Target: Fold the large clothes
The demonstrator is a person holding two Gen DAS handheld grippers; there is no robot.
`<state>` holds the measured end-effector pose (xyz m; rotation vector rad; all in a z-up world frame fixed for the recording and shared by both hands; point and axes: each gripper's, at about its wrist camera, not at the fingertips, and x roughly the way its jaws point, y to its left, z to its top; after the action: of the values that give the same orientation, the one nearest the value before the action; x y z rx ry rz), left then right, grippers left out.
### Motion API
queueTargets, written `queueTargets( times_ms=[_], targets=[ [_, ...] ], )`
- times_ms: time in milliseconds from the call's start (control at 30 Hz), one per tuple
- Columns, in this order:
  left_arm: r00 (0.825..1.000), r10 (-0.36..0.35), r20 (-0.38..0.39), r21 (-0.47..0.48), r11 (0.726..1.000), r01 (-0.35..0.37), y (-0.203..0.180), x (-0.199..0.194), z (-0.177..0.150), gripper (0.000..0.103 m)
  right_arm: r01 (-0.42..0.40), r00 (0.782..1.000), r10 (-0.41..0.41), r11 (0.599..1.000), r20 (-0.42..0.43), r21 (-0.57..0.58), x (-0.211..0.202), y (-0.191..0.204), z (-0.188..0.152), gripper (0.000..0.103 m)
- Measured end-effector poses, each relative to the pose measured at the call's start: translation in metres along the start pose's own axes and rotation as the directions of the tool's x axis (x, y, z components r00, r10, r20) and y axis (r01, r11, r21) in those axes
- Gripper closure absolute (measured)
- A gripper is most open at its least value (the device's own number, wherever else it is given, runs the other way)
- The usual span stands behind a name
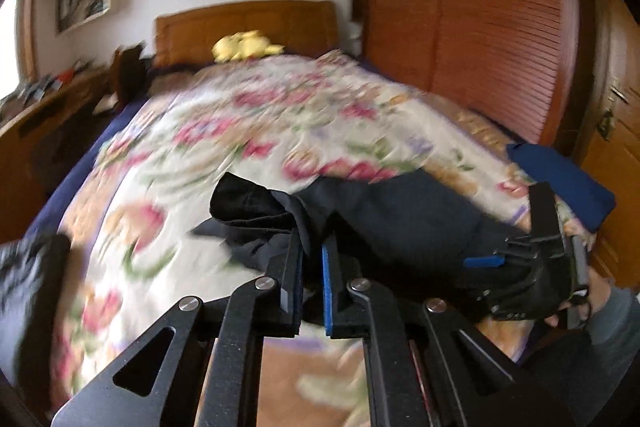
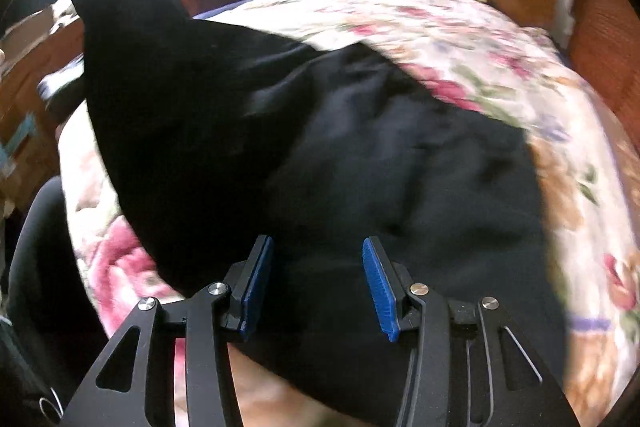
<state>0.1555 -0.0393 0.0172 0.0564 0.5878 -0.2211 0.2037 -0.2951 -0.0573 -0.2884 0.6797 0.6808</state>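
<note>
A large black garment [image 2: 360, 155] lies on a floral bedspread [image 2: 460, 39]. In the left wrist view my left gripper [image 1: 311, 247] is shut on a bunched edge of the black garment [image 1: 400, 211] and holds it lifted above the bed. My right gripper [image 2: 318, 255] is open, its blue pads [image 2: 376, 283] spread just above the garment's near part. One end of the garment rises up at the left of the right wrist view [image 2: 132, 27]. The right gripper also shows at the right of the left wrist view [image 1: 520, 259].
The bed has a wooden headboard [image 1: 248, 27] with a yellow plush toy [image 1: 244, 47] by it. A wooden wardrobe [image 1: 480, 27] stands on the right. A desk with clutter [image 1: 52, 99] is on the left. A folded blue cloth [image 1: 560, 179] lies at the bed's right edge.
</note>
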Motion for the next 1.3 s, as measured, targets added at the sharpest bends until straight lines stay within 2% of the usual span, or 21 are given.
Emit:
queueTargets(
  times_ms=[167,300,400,533,667,733,867,1000,1133,1233,1300],
  targets=[
    [0.997,-0.08,0.014,0.144,0.987,0.077,-0.074,0.023,0.049,0.096,0.094,0.993,-0.105,0.984,0.063,0.153,-0.043,-0.065,-0.023,0.055],
    [0.984,-0.172,-0.043,0.203,0.963,0.178,-0.135,0.056,0.063,0.096,0.165,0.978,-0.191,0.952,0.079,0.256,-0.07,-0.105,-0.05,0.055],
    [0.96,-0.251,-0.125,0.188,0.944,0.272,-0.172,0.084,0.057,0.097,0.242,0.961,-0.268,0.933,0.063,0.266,-0.08,-0.115,-0.064,0.055],
    [0.93,-0.305,-0.206,0.171,0.924,0.341,-0.208,0.115,0.029,0.097,0.249,0.959,-0.276,0.924,0.056,0.288,-0.091,-0.124,-0.08,0.055],
    [0.914,-0.301,-0.273,0.131,0.929,0.345,-0.221,0.139,0.008,0.097,0.242,0.962,-0.269,0.923,0.051,0.299,-0.092,-0.13,-0.087,0.055],
    [0.916,-0.291,-0.277,0.128,0.934,0.335,-0.223,0.141,0.007,0.097,0.242,0.962,-0.269,0.924,0.052,0.297,-0.094,-0.13,-0.086,0.055],
    [0.931,-0.271,-0.245,0.163,0.935,0.315,-0.228,0.128,0.013,0.094,0.23,0.96,-0.266,0.925,0.084,0.302,-0.102,-0.13,-0.077,0.055],
    [0.948,-0.271,-0.167,0.18,0.937,0.3,-0.217,0.096,0.022,0.078,0.217,0.956,-0.265,0.928,0.126,0.302,-0.107,-0.126,-0.069,0.055],
    [0.95,-0.29,-0.115,0.154,0.94,0.306,-0.191,0.067,0.029,0.067,0.229,0.945,-0.284,0.93,0.164,0.288,-0.115,-0.118,-0.061,0.055],
    [0.965,-0.252,-0.076,0.162,0.952,0.261,-0.169,0.052,0.028,0.058,0.228,0.941,-0.286,0.931,0.181,0.285,-0.115,-0.115,-0.055,0.055],
    [0.975,-0.218,-0.052,0.16,0.962,0.223,-0.149,0.044,0.023,0.041,0.22,0.941,-0.28,0.934,0.191,0.282,-0.115,-0.113,-0.05,0.055]
  ],
)
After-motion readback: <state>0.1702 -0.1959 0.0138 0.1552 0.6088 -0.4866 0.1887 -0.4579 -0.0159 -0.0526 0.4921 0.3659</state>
